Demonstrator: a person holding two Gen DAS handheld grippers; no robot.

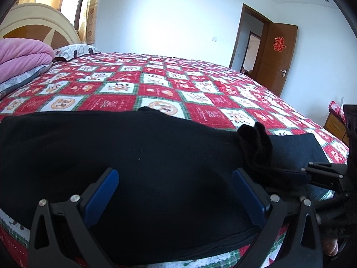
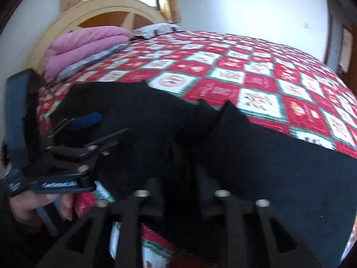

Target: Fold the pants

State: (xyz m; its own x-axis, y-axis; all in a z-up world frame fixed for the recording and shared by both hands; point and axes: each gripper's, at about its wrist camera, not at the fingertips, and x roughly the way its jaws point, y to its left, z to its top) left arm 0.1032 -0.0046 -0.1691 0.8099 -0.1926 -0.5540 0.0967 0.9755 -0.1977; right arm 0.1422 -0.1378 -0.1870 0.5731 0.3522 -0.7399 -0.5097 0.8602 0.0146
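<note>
Black pants lie across the near edge of a bed with a red patchwork quilt. My left gripper stands wide open just above the flat cloth, with nothing pinched between its blue pads. It also shows in the right wrist view as the left gripper, held in a person's hand. My right gripper is blurred; its jaws stand apart, and a raised ridge of the pants runs up from the gap between them. From the left wrist view, the right gripper reaches in from the right beside that bunched ridge.
A folded pink blanket and a patterned pillow lie at the head of the bed below a curved headboard. A brown door stands open at the far right. A wooden nightstand sits beside the bed.
</note>
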